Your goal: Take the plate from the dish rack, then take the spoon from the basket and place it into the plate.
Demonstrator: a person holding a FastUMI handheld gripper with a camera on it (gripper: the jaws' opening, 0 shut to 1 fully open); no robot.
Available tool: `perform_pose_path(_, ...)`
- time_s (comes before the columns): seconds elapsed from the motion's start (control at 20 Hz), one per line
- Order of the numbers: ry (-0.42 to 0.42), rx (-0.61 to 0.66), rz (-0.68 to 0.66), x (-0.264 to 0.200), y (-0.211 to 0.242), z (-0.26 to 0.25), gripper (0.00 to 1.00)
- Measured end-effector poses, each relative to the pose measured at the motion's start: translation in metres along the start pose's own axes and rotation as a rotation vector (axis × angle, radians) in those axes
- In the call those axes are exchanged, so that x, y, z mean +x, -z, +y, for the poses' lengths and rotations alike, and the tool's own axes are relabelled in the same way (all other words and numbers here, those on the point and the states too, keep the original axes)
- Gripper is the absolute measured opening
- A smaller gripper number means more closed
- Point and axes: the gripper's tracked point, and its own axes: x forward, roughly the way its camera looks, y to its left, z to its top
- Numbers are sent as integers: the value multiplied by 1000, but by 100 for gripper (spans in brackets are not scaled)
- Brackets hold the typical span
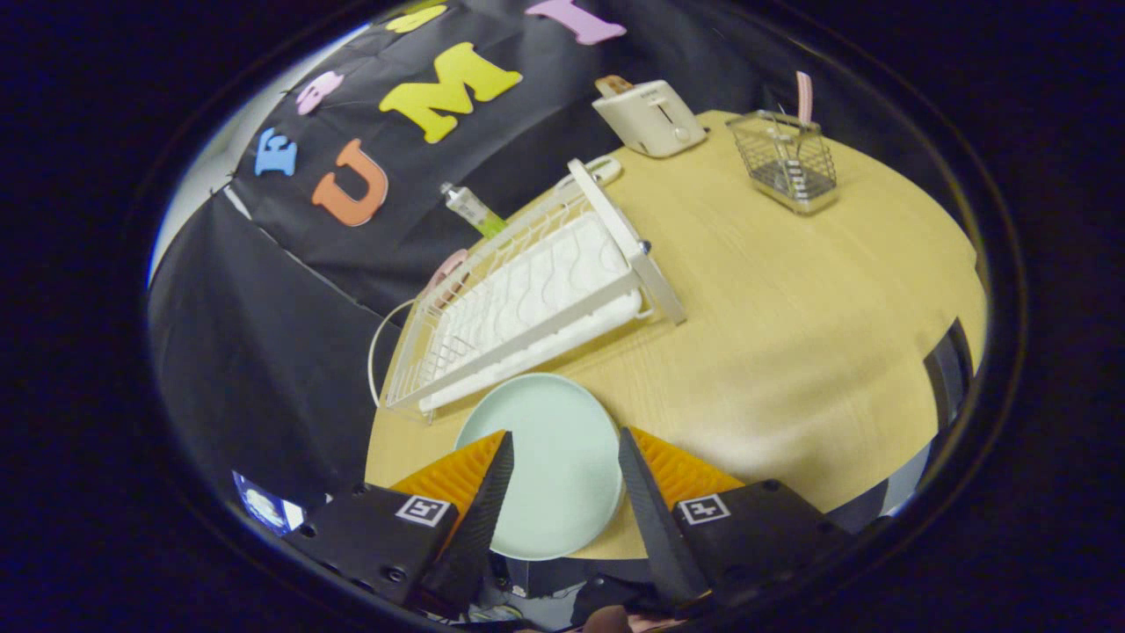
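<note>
At the far left the booth's black cloth wall (264,352) hangs in folds behind a round, pale wood-grain bench (791,308), with a strip of lighter room showing past the cloth's upper edge. Near the bench's left rim, a white wire dish rack (527,299) sits on its ribbed white drain tray, with nothing standing in its slots; a pink object and a thin white loop, both too hidden to name, peek out from behind its far side, and a small tube with a green end (472,210) lies just beyond it by the cloth. Just in front of the rack, a pale mint-green plate (558,466) lies flat on the bench near its close edge, touching nothing else that can be made out. The tongs (562,457) hang released above the plate, their two fingers spread wide with the plate showing between them and neither finger pressing on it. Farther right and toward the back of the bench stands a cream toaster (655,116) with a slice of toast in its slot. To its right a wire basket (785,163) stands well apart from the plate, holding a pink-handled spoon (803,97) upright.
</note>
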Motion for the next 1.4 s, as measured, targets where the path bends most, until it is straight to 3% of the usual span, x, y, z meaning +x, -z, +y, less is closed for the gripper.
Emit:
perform_pose_path(0.1,47,-143,-146,-25,-26,-16,87)
perform_pose_path(0.3,229,-378,-442,-73,-83,-68,98)
perform_pose_path(0.55,335,-436,-587,-103,-129,-119,99)
perform_pose_path(0.95,361,-401,-597,-74,-218,-200,98)
perform_pose_path(1.15,349,-316,-568,-48,-254,-244,98)
perform_pose_path(1.4,349,-295,-517,-19,-278,-262,91)
